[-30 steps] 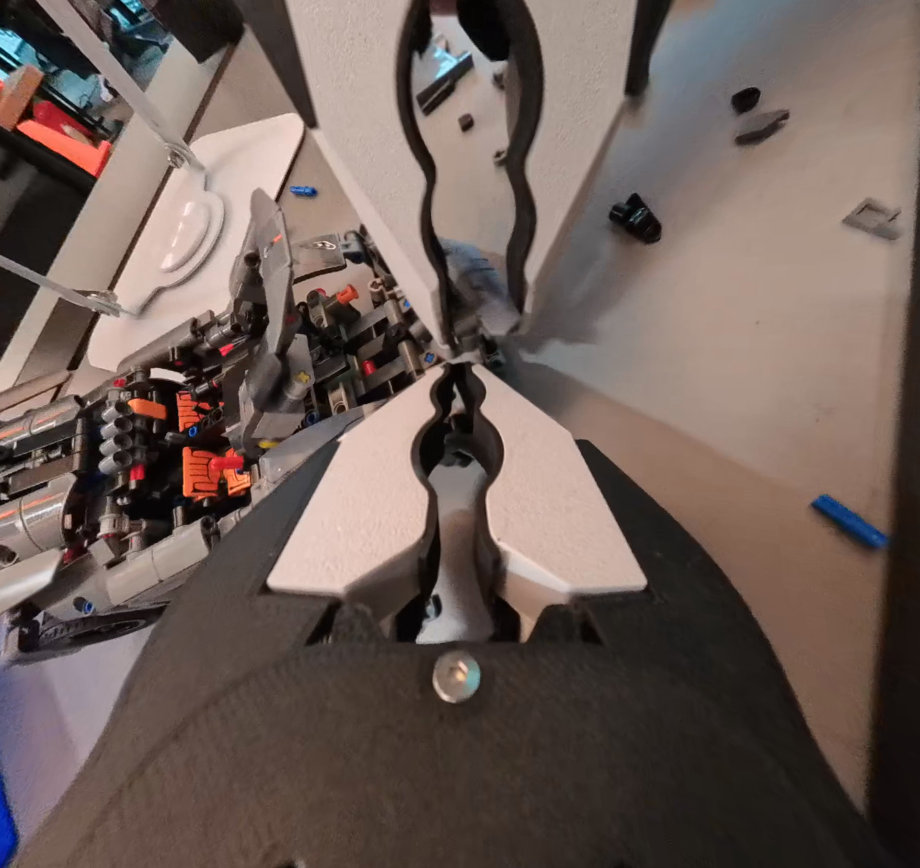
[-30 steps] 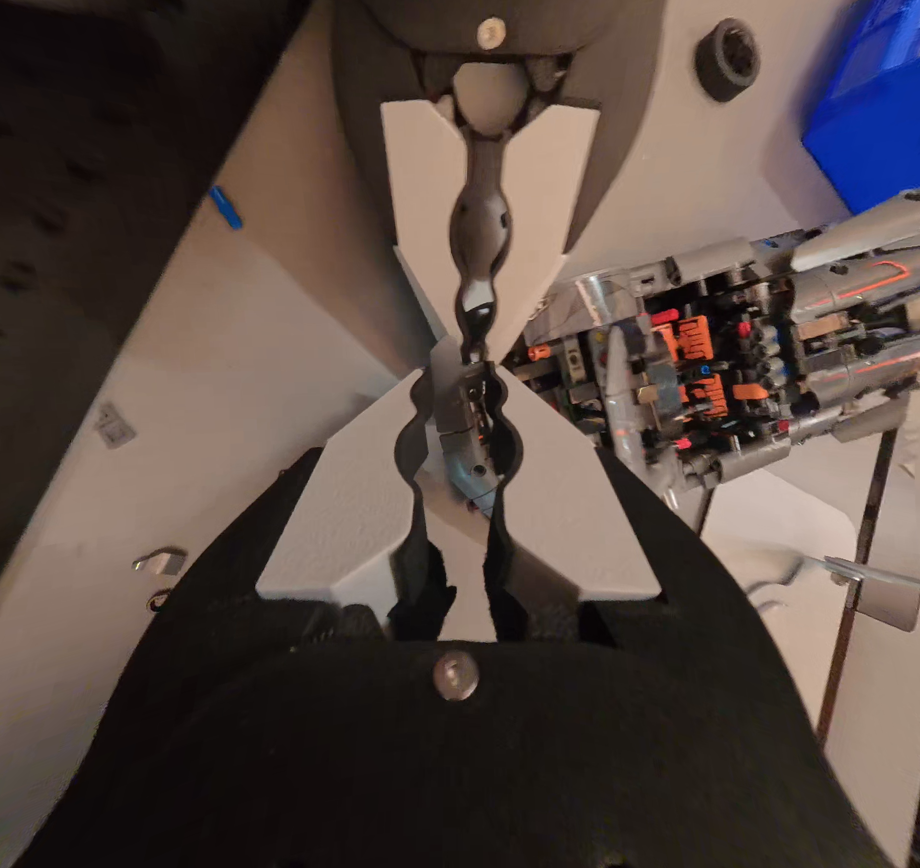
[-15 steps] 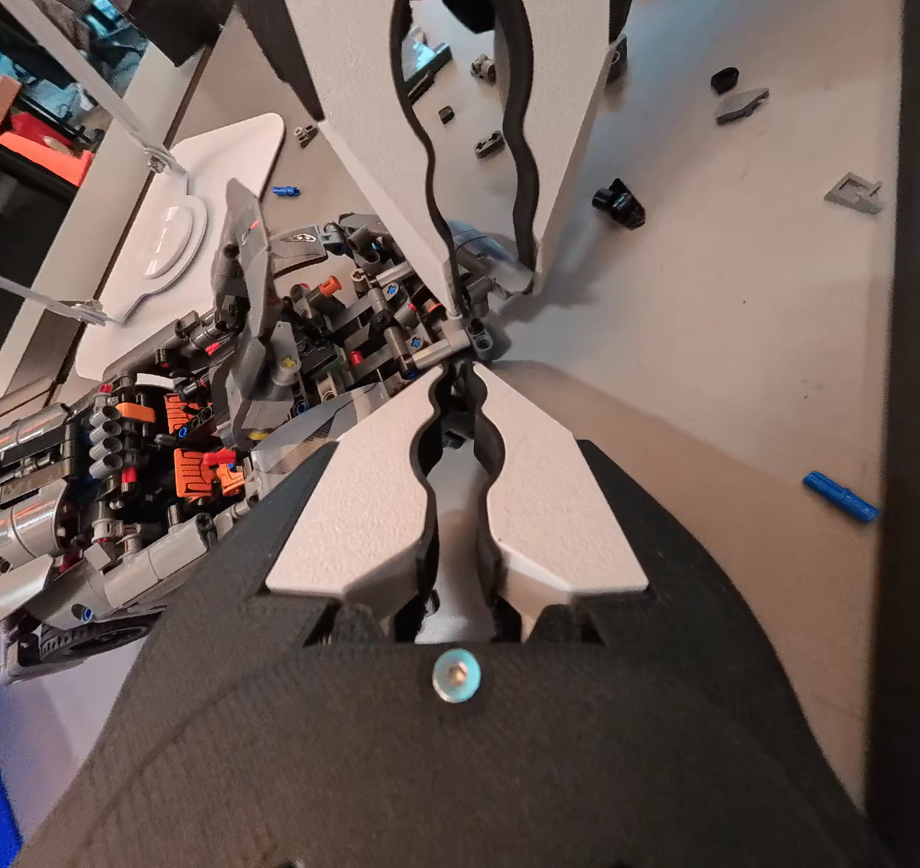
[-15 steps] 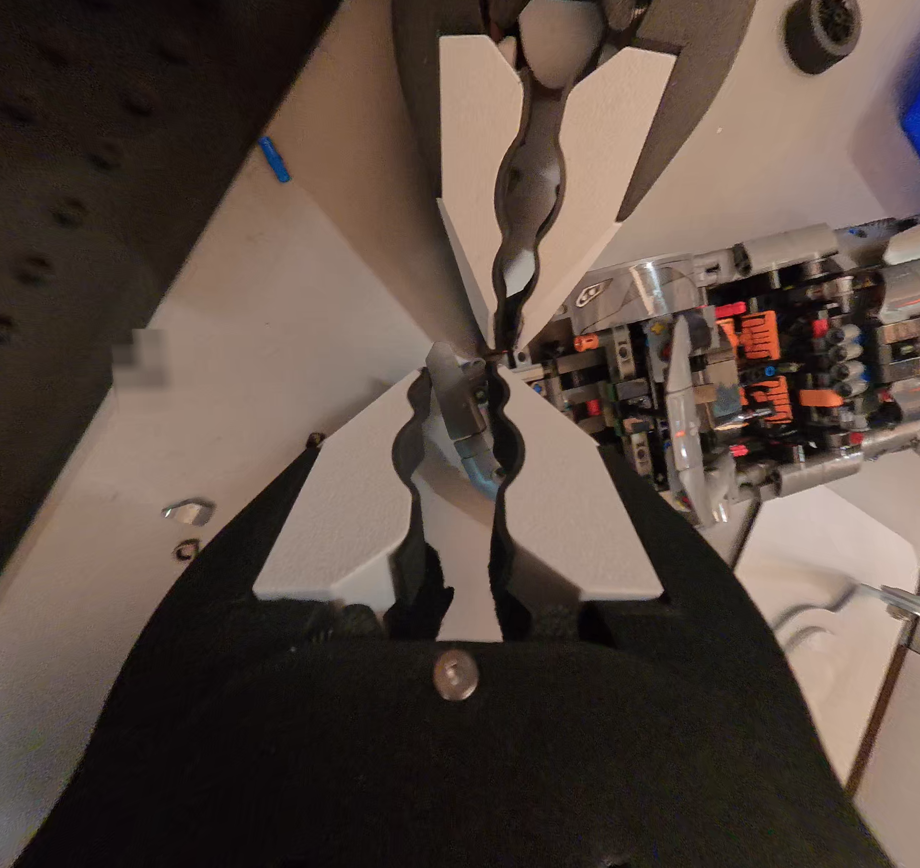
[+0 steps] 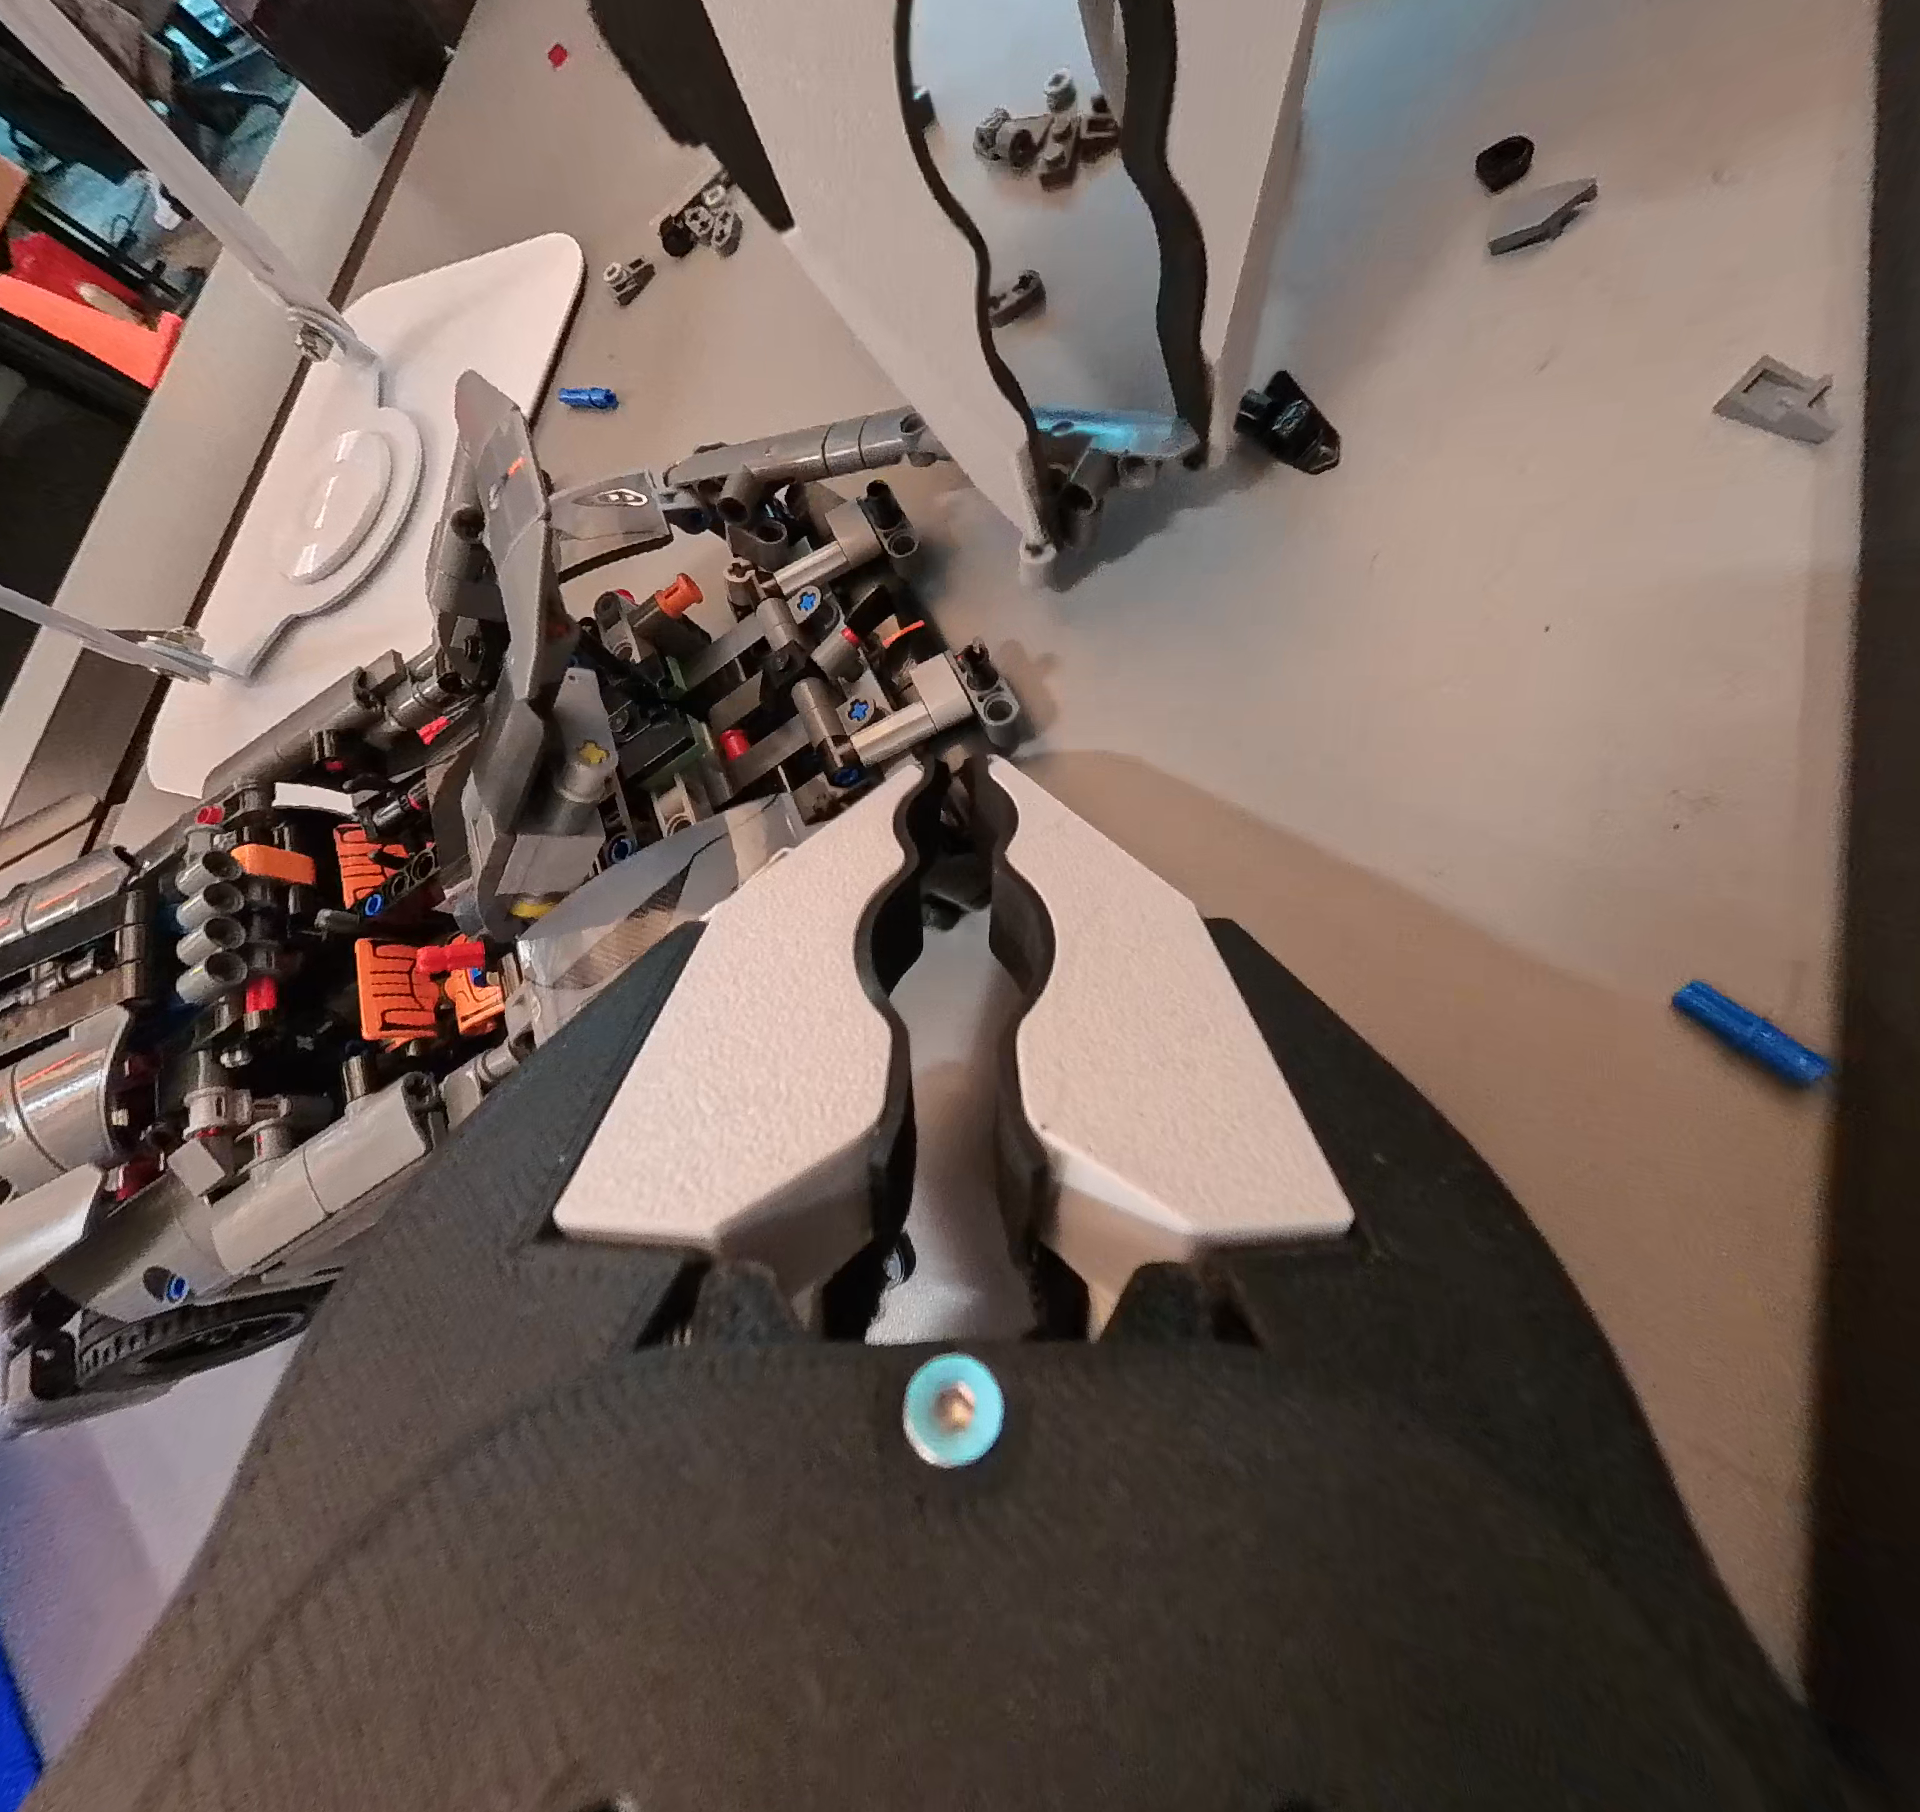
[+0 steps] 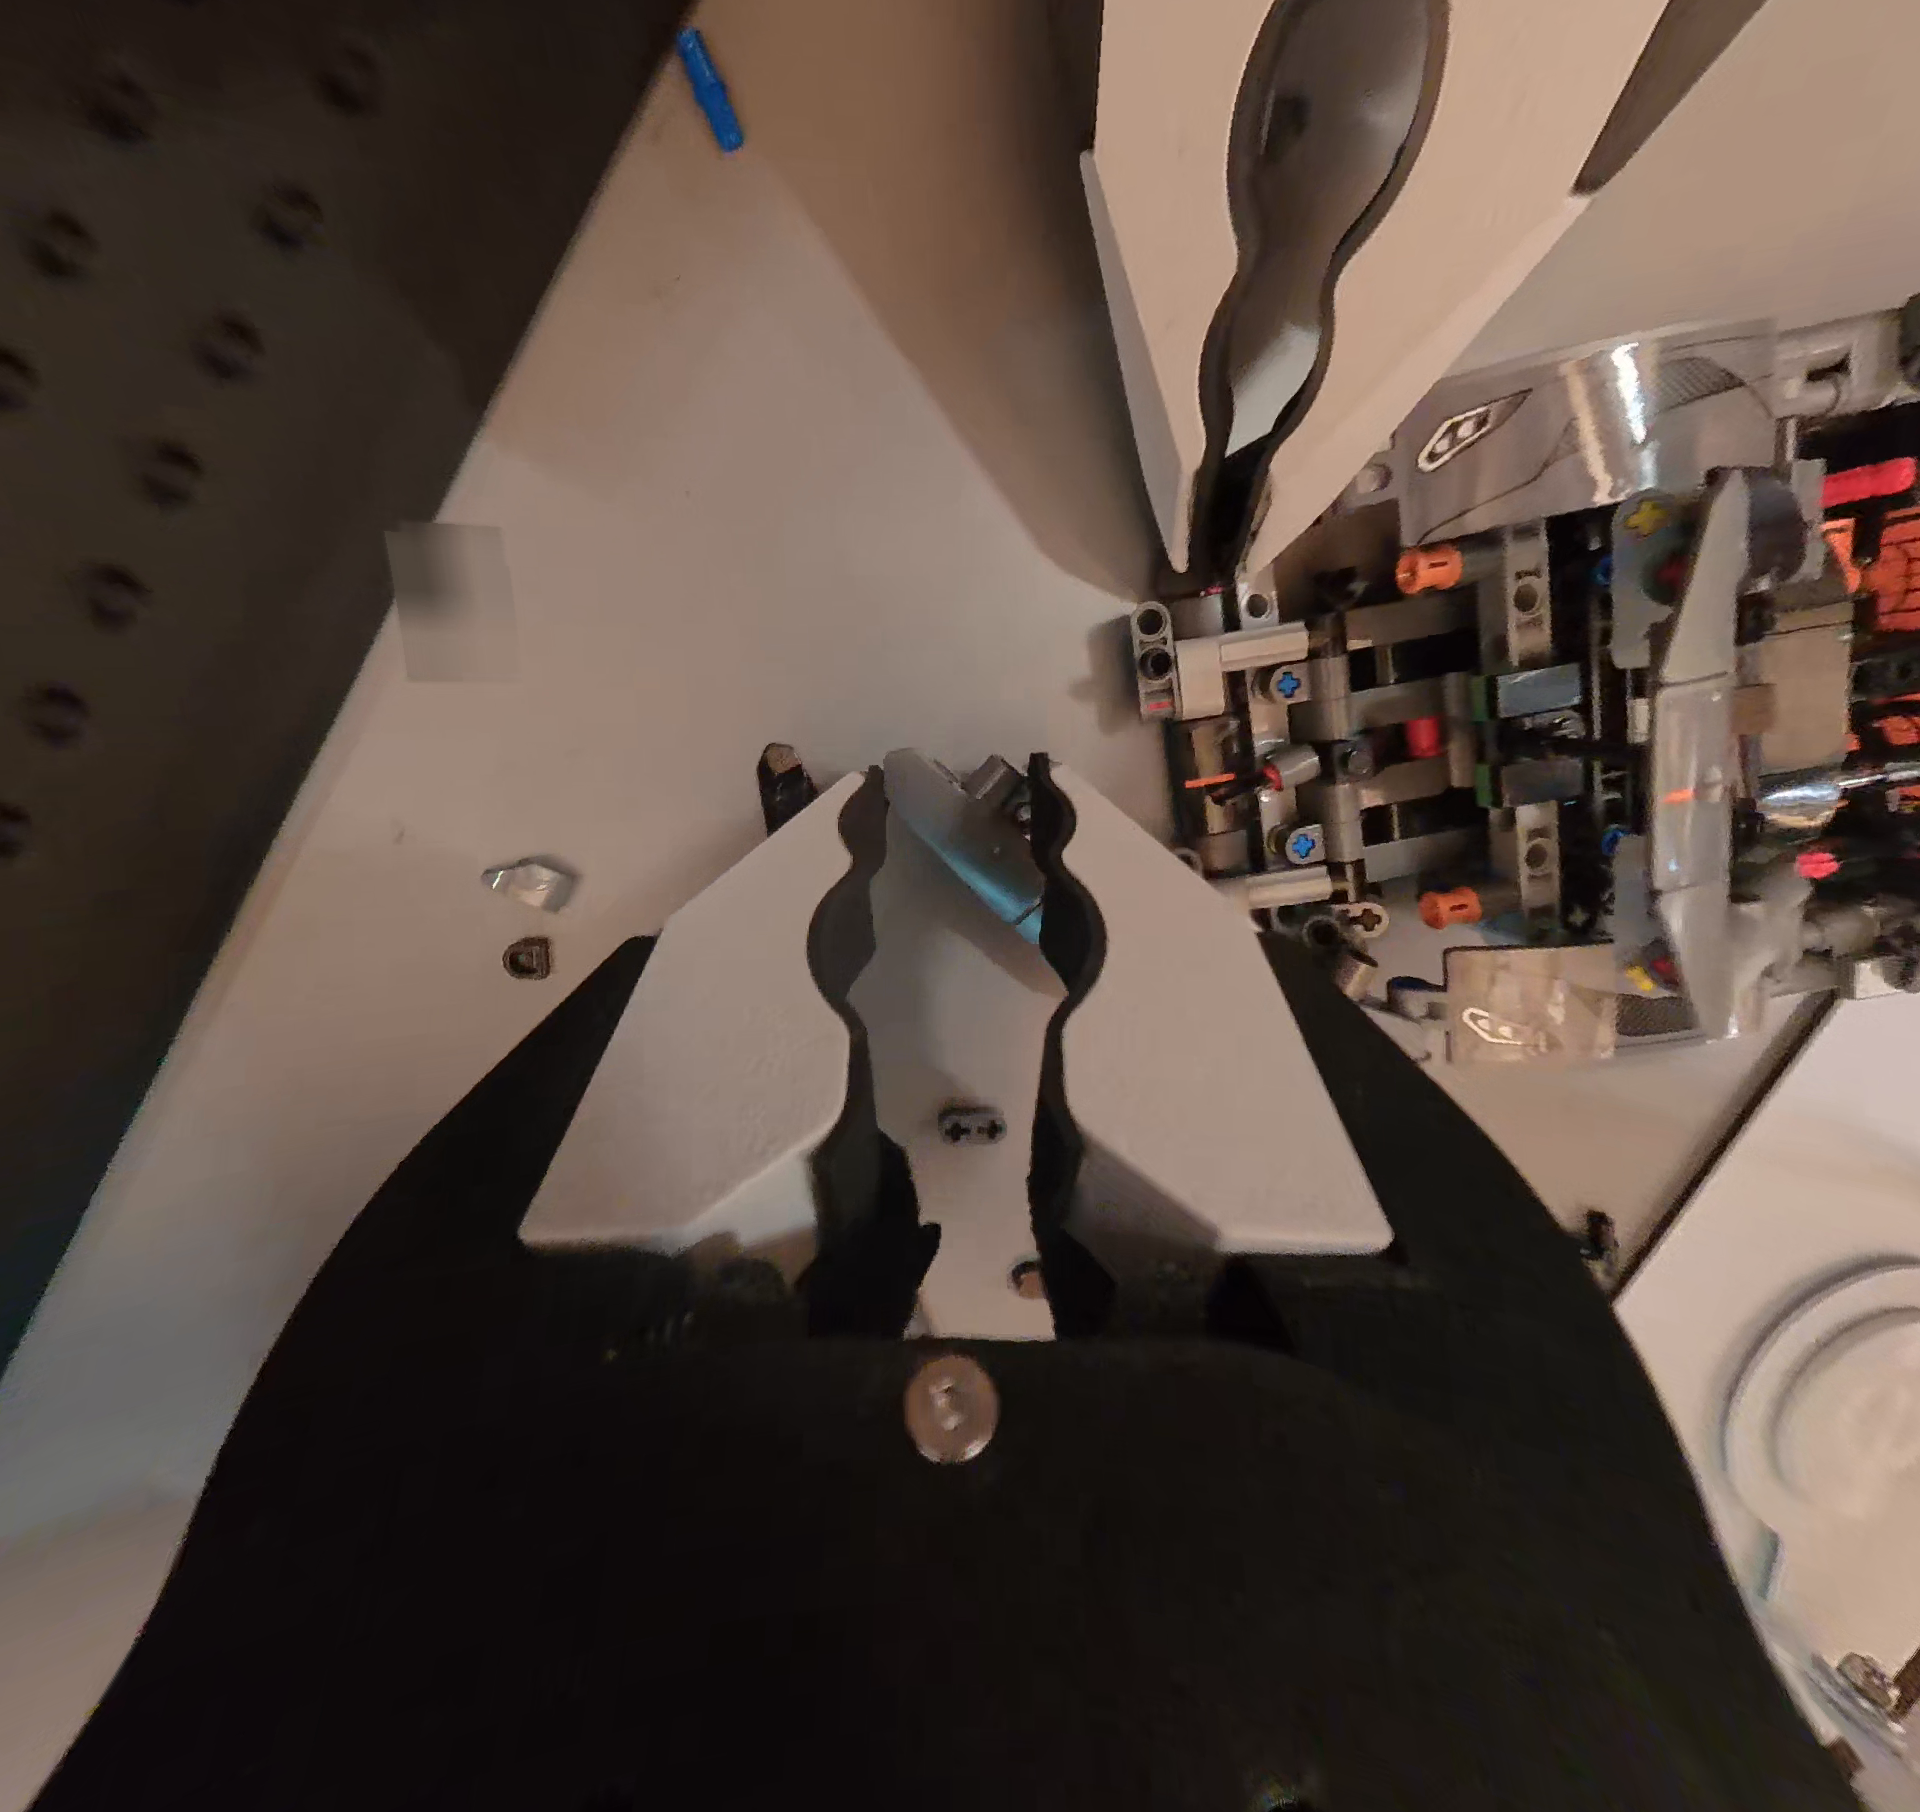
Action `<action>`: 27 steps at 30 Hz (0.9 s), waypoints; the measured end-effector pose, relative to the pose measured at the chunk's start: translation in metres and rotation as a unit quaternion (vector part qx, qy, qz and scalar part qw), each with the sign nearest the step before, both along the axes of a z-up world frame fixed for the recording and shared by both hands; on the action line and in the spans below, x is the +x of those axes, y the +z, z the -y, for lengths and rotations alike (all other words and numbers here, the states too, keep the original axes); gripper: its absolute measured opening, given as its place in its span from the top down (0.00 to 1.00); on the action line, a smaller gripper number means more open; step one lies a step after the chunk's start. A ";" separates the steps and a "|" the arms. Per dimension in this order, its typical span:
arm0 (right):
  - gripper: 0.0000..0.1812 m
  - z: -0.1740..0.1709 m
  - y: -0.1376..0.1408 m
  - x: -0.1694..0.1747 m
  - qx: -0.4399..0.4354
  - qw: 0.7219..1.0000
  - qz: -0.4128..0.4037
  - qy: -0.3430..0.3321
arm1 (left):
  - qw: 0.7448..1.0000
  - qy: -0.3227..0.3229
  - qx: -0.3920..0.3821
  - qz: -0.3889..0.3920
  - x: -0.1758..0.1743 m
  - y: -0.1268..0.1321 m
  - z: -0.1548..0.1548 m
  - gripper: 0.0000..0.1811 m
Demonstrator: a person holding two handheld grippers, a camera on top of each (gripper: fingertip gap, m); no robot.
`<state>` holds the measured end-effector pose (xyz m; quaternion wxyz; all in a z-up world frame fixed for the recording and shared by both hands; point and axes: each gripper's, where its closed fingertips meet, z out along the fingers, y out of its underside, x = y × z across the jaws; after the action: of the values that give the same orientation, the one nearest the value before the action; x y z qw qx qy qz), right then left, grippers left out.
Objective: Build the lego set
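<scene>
A grey, black and orange Lego car (image 5: pixel 520 775) lies on the white table (image 5: pixel 1455 723); it also shows in the right wrist view (image 6: pixel 1558 723). My left gripper (image 5: pixel 956 775) is shut on a part at the car's front corner; the right wrist view (image 6: pixel 1216 557) shows this too. My right gripper (image 6: pixel 956 780) is shut on a grey curved panel piece (image 6: pixel 966 848) with small connectors on it. It holds the piece a short way off the car's front, apart from it. The left wrist view shows this gripper (image 5: pixel 1117 484) and the piece (image 5: pixel 1101 448) beyond the car.
Loose parts lie around: a blue pin (image 5: pixel 1751 1045), a black connector (image 5: pixel 1288 417), grey plates (image 5: pixel 1777 401), a cluster of dark pieces (image 5: pixel 1039 136), and a small beam (image 6: pixel 971 1125) under my right gripper. A white stand base (image 5: pixel 343 495) sits behind the car. A dark perforated surface (image 6: pixel 208 308) borders the table. About 6 cm separates my left fingertips from my right.
My right gripper has drawn back from the car's front with the grey piece; a second ago it was tip to tip with the left. The left gripper stays on the car.
</scene>
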<state>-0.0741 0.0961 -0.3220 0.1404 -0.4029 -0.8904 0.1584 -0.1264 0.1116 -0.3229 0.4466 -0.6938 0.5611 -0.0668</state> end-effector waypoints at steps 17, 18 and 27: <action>0.86 -0.012 0.008 0.014 -0.065 0.997 0.019 -0.047 | 1.000 -0.004 0.002 -0.002 0.002 0.000 0.001 0.94; 0.87 -0.016 0.010 0.014 -0.065 0.996 0.014 -0.053 | 1.000 -0.005 0.003 -0.002 0.002 0.001 0.002 0.93; 0.88 -0.036 0.017 -0.005 -0.058 0.992 -0.044 -0.099 | 0.995 0.006 0.080 -0.065 0.014 0.000 -0.005 0.83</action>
<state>-0.0789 0.1316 -0.3054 0.1710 -0.4891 -0.8283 0.2132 -0.1121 0.1167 -0.3233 0.4637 -0.6620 0.5882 0.0270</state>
